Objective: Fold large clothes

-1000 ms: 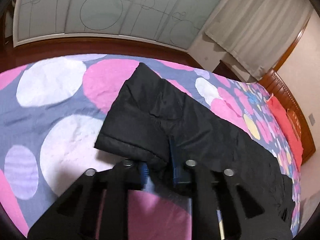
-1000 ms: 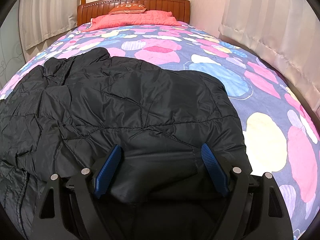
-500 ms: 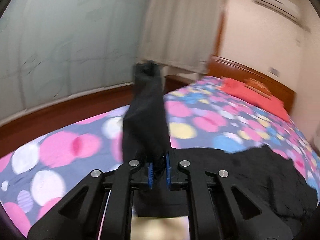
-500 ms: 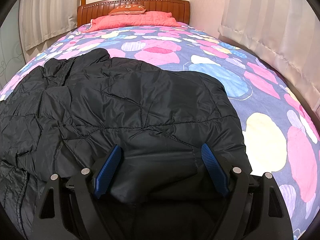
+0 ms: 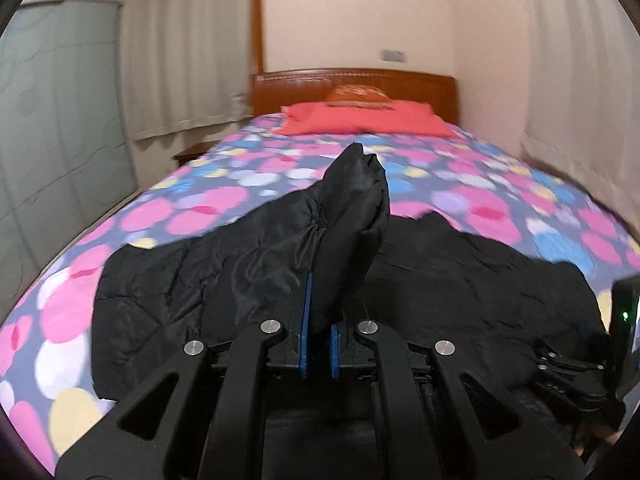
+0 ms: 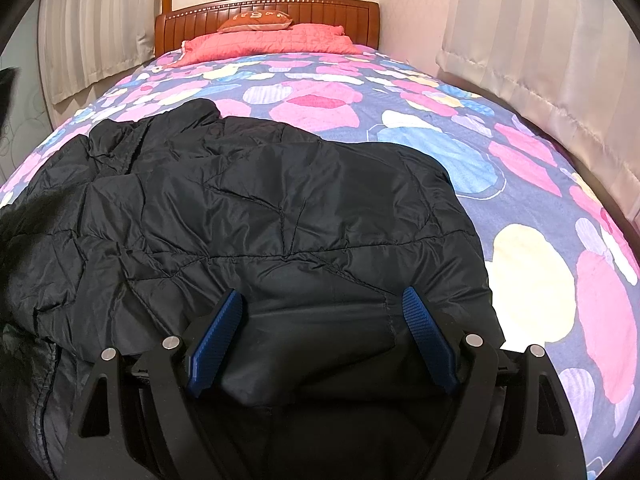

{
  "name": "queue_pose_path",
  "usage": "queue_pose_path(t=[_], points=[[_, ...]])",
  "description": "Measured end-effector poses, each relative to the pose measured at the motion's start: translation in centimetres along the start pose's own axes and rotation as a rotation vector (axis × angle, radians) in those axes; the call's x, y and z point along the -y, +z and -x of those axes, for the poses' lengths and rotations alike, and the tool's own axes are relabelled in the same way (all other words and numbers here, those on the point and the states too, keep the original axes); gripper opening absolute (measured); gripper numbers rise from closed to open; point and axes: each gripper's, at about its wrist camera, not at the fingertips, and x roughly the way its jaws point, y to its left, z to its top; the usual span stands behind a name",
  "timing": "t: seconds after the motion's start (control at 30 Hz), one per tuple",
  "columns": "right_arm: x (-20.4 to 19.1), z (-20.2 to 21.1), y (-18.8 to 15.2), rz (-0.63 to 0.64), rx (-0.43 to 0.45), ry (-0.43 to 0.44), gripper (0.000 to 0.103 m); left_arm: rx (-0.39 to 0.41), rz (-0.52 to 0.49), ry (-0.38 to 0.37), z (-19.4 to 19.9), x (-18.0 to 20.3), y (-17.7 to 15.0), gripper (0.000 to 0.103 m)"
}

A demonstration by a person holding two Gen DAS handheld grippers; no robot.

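A large black puffer jacket (image 6: 280, 208) lies spread on the bed. My left gripper (image 5: 318, 320) is shut on the jacket's sleeve (image 5: 352, 216) and holds it raised above the jacket body (image 5: 460, 280). My right gripper (image 6: 324, 336) is open, its blue pads (image 6: 218, 328) low over the jacket's near edge, with fabric between the fingers but not clamped. The right gripper's body shows at the right edge of the left wrist view (image 5: 624, 328).
The bed has a bedspread (image 6: 532, 264) with pink, blue and white dots. A red pillow (image 6: 264, 42) and wooden headboard (image 6: 264, 10) are at the far end. Curtains (image 6: 540, 40) hang on the right, a glass partition (image 5: 52, 120) on the left.
My left gripper has lifted the sleeve off the bed and swung round, from facing the glass partition to facing the headboard. My right gripper has stayed still and open.
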Motion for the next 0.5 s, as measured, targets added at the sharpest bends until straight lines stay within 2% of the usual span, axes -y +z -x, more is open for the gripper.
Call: queue_pose_path(t=[0.2, 0.23, 0.3, 0.33, 0.37, 0.5], points=[[0.0, 0.0, 0.0, -0.001, 0.001, 0.000, 0.081, -0.095, -0.093, -0.056, -2.8, 5.4, -1.9, 0.008], [0.0, -0.1, 0.1, -0.001, 0.001, 0.001, 0.081, -0.107, -0.106, -0.057, -2.9, 5.8, -2.2, 0.012], [0.0, -0.1, 0.0, -0.003, 0.001, 0.001, 0.081, -0.111, -0.132, -0.069, -2.7, 6.7, -2.3, 0.031], [0.0, -0.1, 0.0, -0.003, 0.000, 0.001, 0.081, -0.099, -0.137, -0.074, -2.1, 6.9, -2.4, 0.051], [0.0, -0.1, 0.0, -0.002, 0.001, -0.001, 0.081, -0.086, -0.137, -0.077, -1.6, 7.0, -2.3, 0.059], [0.0, 0.0, 0.0, -0.003, -0.002, 0.000, 0.081, -0.078, -0.137, -0.096, -0.2, 6.7, -1.7, 0.059]])
